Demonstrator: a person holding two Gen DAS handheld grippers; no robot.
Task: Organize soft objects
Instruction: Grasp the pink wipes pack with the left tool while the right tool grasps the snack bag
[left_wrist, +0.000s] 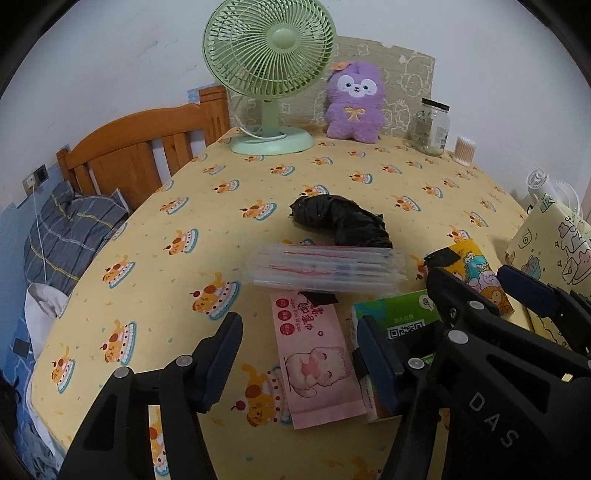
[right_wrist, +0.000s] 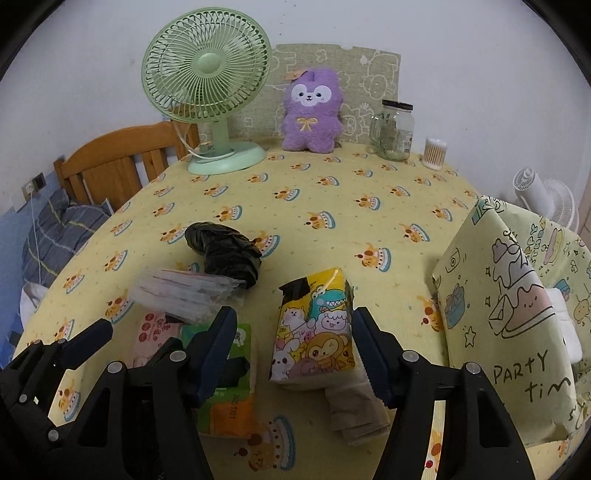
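On the yellow cake-print tablecloth (left_wrist: 155, 266) a pink wet-wipes pack (left_wrist: 317, 365) lies between the fingers of my left gripper (left_wrist: 299, 321), which is open; a gap shows beside the left pad. A green tissue pack (left_wrist: 399, 314) lies just right of it. My right gripper (right_wrist: 294, 314) is open and straddles a yellow cartoon tissue pack (right_wrist: 314, 332), with space at its left pad. A beige folded piece (right_wrist: 354, 410) pokes out from under that pack. Behind lie a stack of clear zip bags (right_wrist: 184, 291) and a crumpled black plastic bag (right_wrist: 225, 251).
A cartoon-print fabric box (right_wrist: 509, 317) stands at the right. At the back are a green fan (right_wrist: 207, 92), a purple plush (right_wrist: 310, 110), a glass jar (right_wrist: 395, 129) and a cotton-swab tub (right_wrist: 434, 153). A wooden headboard (left_wrist: 140, 147) and bedding lie left of the table.
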